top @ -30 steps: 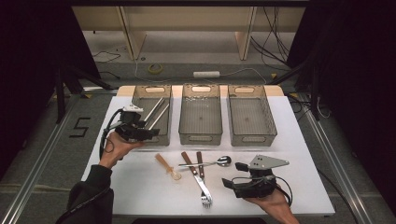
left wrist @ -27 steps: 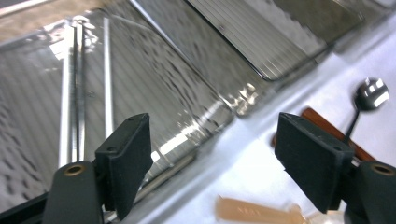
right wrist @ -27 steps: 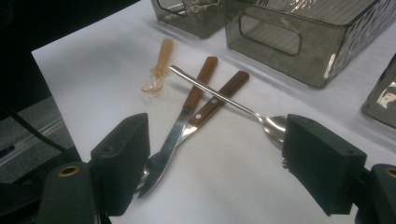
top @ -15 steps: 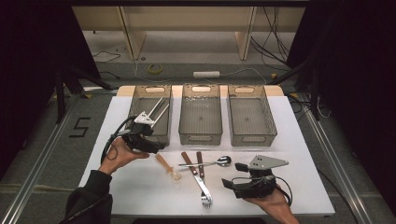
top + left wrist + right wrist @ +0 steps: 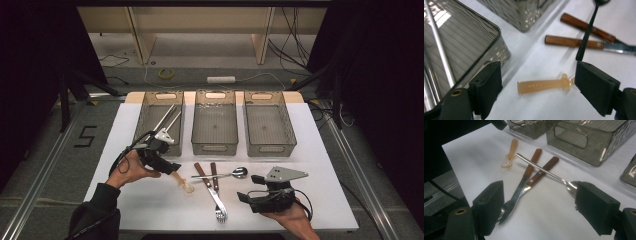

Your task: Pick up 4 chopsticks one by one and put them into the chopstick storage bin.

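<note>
- Count, near to far on the white desk (image 5: 310, 150): one fork (image 5: 216, 197), one knife (image 5: 204, 176), one metal spoon (image 5: 231, 174), one translucent plastic spoon (image 5: 183, 182), three grey bins (image 5: 215, 148).
- Right gripper (image 5: 250, 187): jaws released wide, empty, fork and knife before them.
- Left gripper (image 5: 176, 168): jaws just opening, wide, straddling the plastic spoon (image 5: 544, 85) without pressing it.
- Plastic spoon's bowl hidden behind one jaw.

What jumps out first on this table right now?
Three grey bins stand in a row at the far side of the white table; the left one holds metal rods. In front lie a spoon across two wooden-handled utensils. The left gripper, jaws just opening, brackets a small translucent plastic spoon.
</note>
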Tool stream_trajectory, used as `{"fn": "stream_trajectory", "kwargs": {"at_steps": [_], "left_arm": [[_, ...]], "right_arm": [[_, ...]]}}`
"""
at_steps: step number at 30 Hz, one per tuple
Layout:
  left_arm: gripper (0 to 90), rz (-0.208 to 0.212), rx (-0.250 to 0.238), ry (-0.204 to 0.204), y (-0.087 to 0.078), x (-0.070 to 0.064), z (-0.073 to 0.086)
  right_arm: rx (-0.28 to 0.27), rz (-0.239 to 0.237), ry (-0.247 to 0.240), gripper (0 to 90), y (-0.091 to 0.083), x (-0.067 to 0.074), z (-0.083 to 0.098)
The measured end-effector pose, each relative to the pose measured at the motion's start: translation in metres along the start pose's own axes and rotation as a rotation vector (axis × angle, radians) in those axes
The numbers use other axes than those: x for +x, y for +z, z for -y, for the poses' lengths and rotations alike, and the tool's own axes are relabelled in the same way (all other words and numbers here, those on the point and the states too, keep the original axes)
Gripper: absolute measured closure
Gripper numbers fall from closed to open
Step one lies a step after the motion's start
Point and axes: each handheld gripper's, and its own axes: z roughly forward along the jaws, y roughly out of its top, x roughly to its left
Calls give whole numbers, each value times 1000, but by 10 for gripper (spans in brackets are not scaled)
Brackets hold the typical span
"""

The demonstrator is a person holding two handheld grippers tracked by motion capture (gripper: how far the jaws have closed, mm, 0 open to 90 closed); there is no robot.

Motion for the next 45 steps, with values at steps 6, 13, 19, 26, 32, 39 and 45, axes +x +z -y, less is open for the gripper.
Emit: {"fn": "stream_trajectory", "kwargs": {"at_steps": [6,13,19,26,32,39,45], "left_arm": [[206,16,54,37,9,-2,1],[202,33,87,69,16,-4,2],[204,44,114,91,23,-5,3],[211,51,145,123,30,-8,3],[215,63,166,149,33,-8,3],[214,71,172,162,37,-6,5],[212,77,193,173,41,-5,7]], "right_arm": [[5,1,-1,244,0,0,0],[8,1,-2,244,1,0,0],[7,0,-4,244,1,0,0],[8,-1,-1,245,1,0,0],[11,-2,-3,244,2,0,0],[12,-3,0,246,2,0,0],[13,-7,2,247,2,0,0]]}}
